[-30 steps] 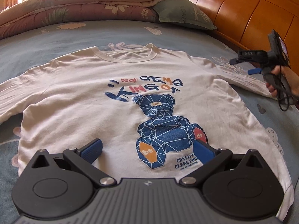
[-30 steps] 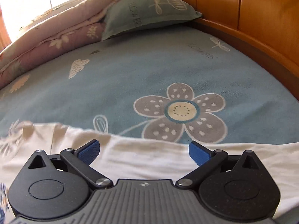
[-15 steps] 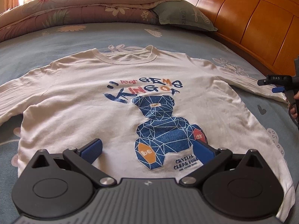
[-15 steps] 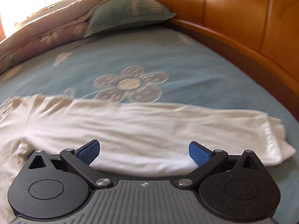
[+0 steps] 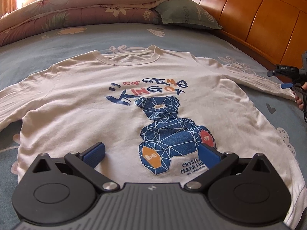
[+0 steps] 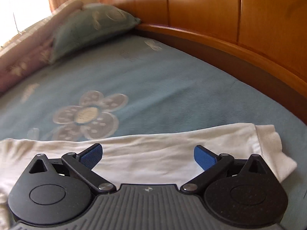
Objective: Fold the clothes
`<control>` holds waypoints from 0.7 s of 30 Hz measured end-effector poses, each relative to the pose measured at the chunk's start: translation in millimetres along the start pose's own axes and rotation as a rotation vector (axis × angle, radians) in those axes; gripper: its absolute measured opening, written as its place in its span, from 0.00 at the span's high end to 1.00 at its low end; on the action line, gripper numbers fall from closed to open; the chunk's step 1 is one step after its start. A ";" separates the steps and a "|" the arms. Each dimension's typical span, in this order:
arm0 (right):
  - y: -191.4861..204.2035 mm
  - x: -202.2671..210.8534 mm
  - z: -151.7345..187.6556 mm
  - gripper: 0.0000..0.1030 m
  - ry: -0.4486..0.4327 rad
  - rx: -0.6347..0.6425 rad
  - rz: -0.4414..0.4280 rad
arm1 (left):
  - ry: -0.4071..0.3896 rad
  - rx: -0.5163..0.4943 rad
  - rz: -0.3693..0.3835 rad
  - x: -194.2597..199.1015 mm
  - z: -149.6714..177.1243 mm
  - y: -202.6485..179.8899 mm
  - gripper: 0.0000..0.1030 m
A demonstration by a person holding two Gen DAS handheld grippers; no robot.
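A white long-sleeved shirt [image 5: 107,103] with a blue bear print lies flat, front up, on the bed. My left gripper [image 5: 151,153] hovers open over its lower hem, nothing between the blue pads. The shirt's right sleeve [image 6: 157,149] stretches across the right wrist view, its cuff [image 6: 272,145] at the right. My right gripper [image 6: 147,156] stands open just above that sleeve near the cuff. In the left wrist view the right gripper [image 5: 284,76] shows at the far right edge, held by a hand [image 5: 300,99].
A blue flowered bedsheet [image 5: 57,44] covers the bed. A folded floral quilt [image 5: 76,9] and a green pillow [image 5: 186,11] lie at the far end. A wooden headboard [image 6: 239,19] runs along the right side, close to the cuff.
My right gripper has travelled along the sleeve toward the cuff, which now shows at the right. The left gripper has stayed over the hem.
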State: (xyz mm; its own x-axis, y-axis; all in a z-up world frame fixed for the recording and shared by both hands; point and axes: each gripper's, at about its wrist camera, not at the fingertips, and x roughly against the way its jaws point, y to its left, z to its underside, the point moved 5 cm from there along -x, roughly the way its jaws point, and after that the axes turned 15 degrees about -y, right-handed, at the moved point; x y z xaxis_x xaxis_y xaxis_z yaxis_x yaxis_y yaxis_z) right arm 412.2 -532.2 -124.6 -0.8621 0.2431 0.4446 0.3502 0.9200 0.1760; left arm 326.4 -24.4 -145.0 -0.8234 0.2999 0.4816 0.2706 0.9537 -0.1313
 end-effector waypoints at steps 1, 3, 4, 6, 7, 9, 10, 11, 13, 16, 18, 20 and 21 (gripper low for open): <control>3.7 9.0 3.9 0.00 -0.003 -0.006 -0.049 | 0.001 0.000 0.000 0.0 -0.1 -0.1 0.01; 10.1 25.8 12.4 0.00 -0.001 -0.022 -0.148 | 0.002 -0.004 0.002 0.4 0.3 -0.4 0.01; 10.1 28.7 19.6 0.00 0.026 -0.041 -0.186 | 0.002 -0.005 0.002 0.4 0.4 -0.3 0.01; 5.6 33.7 28.4 0.00 0.050 -0.063 -0.207 | 0.000 0.001 0.003 0.2 0.4 0.3 0.01; 2.9 36.9 30.9 0.00 0.049 -0.068 -0.212 | -0.001 0.006 0.003 0.1 0.3 0.7 0.01; 2.0 41.5 27.8 0.00 0.043 -0.082 -0.218 | -0.001 0.009 0.003 0.1 0.1 0.8 0.01; 2.8 43.3 24.1 0.00 0.040 -0.090 -0.221 | -0.001 0.011 0.003 0.1 0.0 0.8 0.01; 3.5 45.0 20.5 0.00 0.036 -0.098 -0.223 | -0.001 0.012 0.003 0.1 0.0 0.9 0.01; 5.0 48.6 13.1 0.00 0.028 -0.114 -0.228 | -0.001 0.011 0.002 -0.3 0.0 0.4 0.01; 7.6 45.6 14.3 0.00 0.041 -0.157 -0.252 | -0.001 0.021 0.006 0.2 -0.6 1.1 0.01; 3.6 40.4 26.1 0.00 0.082 -0.197 -0.248 | -0.001 0.028 0.009 0.5 -1.0 1.5 0.01; -1.4 45.8 32.0 0.00 0.063 -0.219 -0.254 | -0.001 0.035 0.013 1.7 -1.6 1.3 0.01; -4.5 51.1 31.9 0.00 0.060 -0.238 -0.246 | -0.002 0.039 0.017 2.3 -2.0 1.1 0.01</control>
State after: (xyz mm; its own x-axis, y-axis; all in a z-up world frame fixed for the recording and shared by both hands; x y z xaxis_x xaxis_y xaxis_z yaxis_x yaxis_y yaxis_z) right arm 354.9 -514.0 -130.7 -0.9108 -0.0022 0.4128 0.2159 0.8497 0.4810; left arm 325.8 -22.7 -142.3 -0.8196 0.3163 0.4777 0.2653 0.9485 -0.1729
